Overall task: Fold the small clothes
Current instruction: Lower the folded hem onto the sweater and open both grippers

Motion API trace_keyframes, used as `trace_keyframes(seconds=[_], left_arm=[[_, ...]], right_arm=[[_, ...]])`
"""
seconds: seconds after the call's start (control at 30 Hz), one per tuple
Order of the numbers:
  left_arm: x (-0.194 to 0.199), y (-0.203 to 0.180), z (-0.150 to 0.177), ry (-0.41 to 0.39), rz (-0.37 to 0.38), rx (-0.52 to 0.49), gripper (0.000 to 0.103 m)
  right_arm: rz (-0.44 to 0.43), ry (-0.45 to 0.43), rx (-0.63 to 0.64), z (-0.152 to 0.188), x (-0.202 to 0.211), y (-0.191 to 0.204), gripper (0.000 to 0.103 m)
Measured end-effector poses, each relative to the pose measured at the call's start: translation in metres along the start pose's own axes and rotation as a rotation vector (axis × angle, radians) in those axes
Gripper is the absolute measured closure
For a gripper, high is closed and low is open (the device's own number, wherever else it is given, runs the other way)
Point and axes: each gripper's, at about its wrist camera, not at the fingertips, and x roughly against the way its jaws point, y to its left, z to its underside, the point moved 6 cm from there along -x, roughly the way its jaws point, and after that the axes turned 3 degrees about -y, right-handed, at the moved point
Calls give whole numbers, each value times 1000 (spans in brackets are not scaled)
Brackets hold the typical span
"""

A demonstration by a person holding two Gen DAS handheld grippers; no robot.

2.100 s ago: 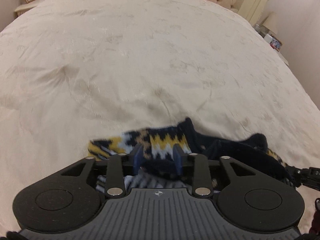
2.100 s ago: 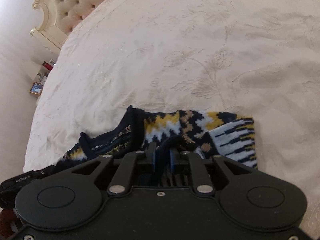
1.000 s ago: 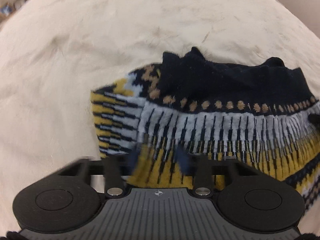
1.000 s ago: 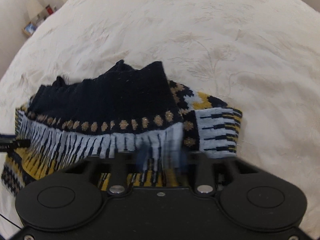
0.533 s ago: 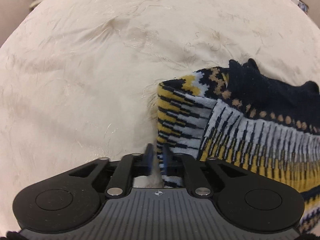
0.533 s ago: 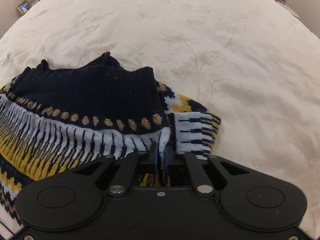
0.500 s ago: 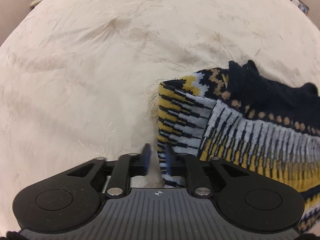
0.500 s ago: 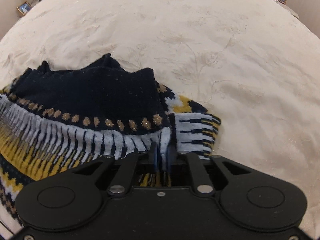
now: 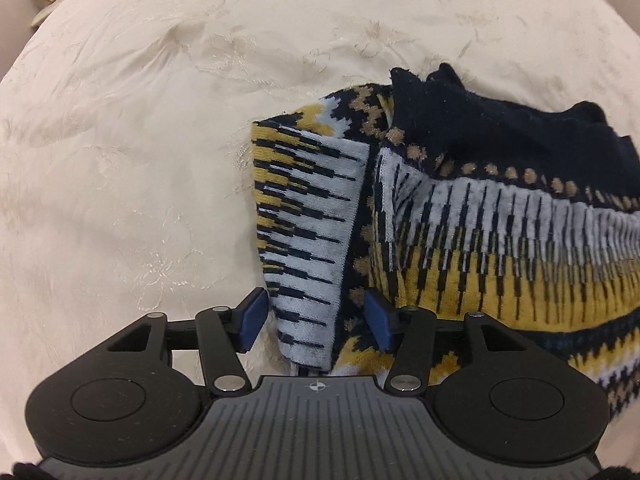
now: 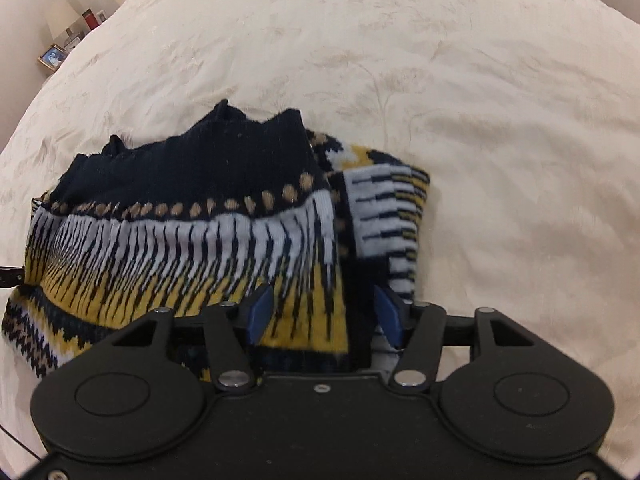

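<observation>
I find the sweater (image 9: 460,216) lying folded on the bedspread (image 9: 140,140), directly ahead of both claws and touching their near ends. My left gripper (image 9: 314,320) has its blue pads spread apart, straddling the sweater's left near corner where a striped sleeve panel sits; nothing is pinched. My right gripper (image 10: 324,314) likewise stands parted over the right near corner (the cloth runs between the pads but I judge it free, not clamped). The sweater's long axis runs left to right across the bed, so each claw sits at one end of it, neither nearer than the other. The dark navy band points to the far side, the yellow and zigzag bands toward me. I judge the next fold would turn on that axis: either end brought across toward the other, or the near edge carried far.
</observation>
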Motion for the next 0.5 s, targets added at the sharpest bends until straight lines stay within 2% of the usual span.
trace_keyframes(seconds=[0.2, 0.27, 0.3, 0.33, 0.4, 0.5], left_arm=[[-5, -3, -3, 12, -32, 0, 40], [-5, -3, -3, 11, -36, 4, 38], [-4, -3, -2, 11, -35, 6, 37], [-5, -3, -2, 11, -33, 8, 37], [-5, -2, -2, 11, -32, 14, 34], [-9, 0, -4, 11, -29, 21, 31]], right_arm=[[8, 11, 4, 0, -4, 0, 41], [15, 18, 23, 1, -3, 2, 56], [28, 22, 43, 2, -2, 4, 87], [50, 26, 74, 2, -2, 7, 93], [92, 18, 124, 2, -3, 8, 93], [87, 24, 70, 2, -5, 2, 92]])
